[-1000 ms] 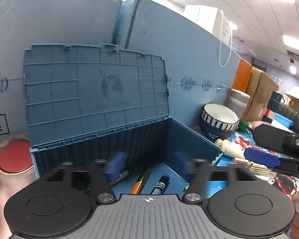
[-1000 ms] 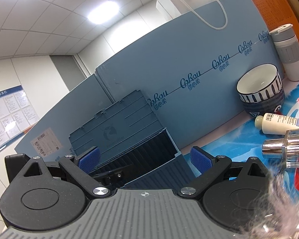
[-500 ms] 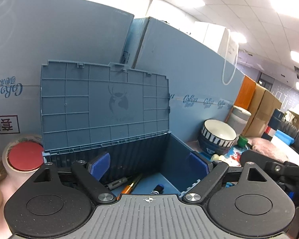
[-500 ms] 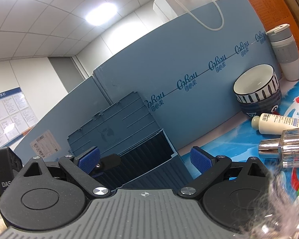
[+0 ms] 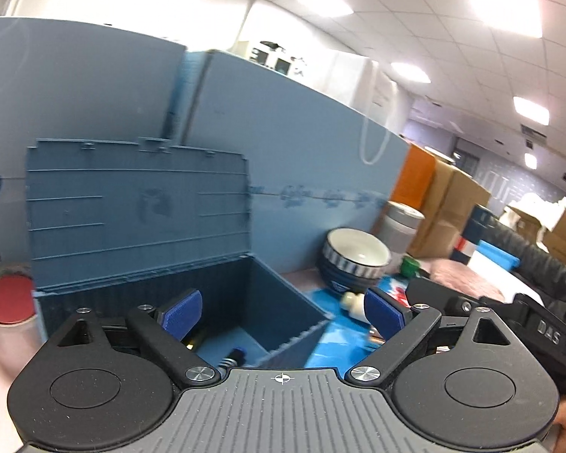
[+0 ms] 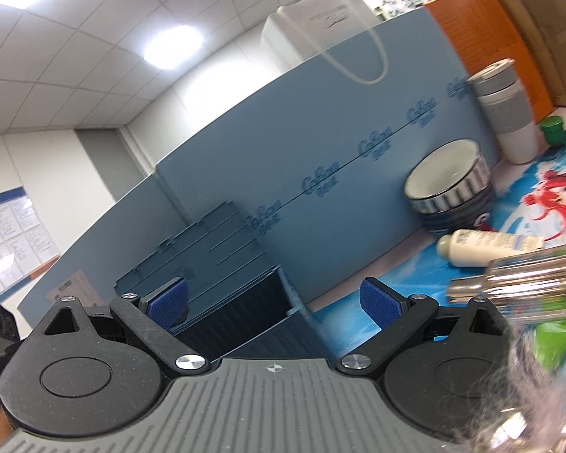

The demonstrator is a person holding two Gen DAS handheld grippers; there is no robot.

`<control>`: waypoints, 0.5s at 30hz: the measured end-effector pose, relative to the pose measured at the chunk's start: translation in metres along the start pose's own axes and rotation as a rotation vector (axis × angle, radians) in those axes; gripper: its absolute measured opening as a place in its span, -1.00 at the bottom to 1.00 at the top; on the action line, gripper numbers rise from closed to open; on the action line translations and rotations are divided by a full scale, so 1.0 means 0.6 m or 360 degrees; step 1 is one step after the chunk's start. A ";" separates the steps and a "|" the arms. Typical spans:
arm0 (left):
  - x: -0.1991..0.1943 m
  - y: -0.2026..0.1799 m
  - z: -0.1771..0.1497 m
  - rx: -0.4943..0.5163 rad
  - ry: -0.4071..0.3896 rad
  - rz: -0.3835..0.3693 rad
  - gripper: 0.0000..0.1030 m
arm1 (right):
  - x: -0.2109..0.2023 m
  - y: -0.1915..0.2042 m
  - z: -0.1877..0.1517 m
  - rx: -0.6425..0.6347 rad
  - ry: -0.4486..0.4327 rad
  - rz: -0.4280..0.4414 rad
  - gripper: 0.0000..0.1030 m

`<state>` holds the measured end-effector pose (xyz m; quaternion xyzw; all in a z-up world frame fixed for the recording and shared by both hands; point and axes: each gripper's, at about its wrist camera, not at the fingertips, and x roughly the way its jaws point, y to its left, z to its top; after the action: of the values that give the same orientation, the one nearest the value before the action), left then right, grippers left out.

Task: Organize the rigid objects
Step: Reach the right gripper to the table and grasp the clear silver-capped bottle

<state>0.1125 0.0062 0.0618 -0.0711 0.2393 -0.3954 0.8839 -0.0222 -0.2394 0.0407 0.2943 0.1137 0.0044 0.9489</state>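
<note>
Both the left claw and the right claw are gaping released and holding nothing, while the open blue storage box is sitting on the counter beside the striped bowl, pens lying inside.

Left hand-held gripper spread wide, empty — above the open blue storage box.

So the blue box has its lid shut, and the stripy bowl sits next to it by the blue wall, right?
Not quite. The blue box has its lid open, standing upright behind it; the left wrist view looks straight inside. The rest is right: the stripy bowl sits beside the box, by the blue wall.
</note>
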 end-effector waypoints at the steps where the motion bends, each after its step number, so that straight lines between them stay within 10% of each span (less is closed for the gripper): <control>1: 0.000 -0.006 -0.001 0.0016 0.0003 -0.0007 0.85 | -0.006 -0.005 0.002 0.0002 -0.0016 -0.0022 0.90; 15: 0.032 -0.089 -0.035 -0.0047 0.0130 -0.0292 0.93 | -0.086 -0.108 0.026 0.0062 -0.0187 -0.0448 0.90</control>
<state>0.0781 -0.0428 0.0529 -0.0896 0.2736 -0.4736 0.8324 -0.0731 -0.3055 0.0278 0.2935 0.0980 -0.1480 0.9393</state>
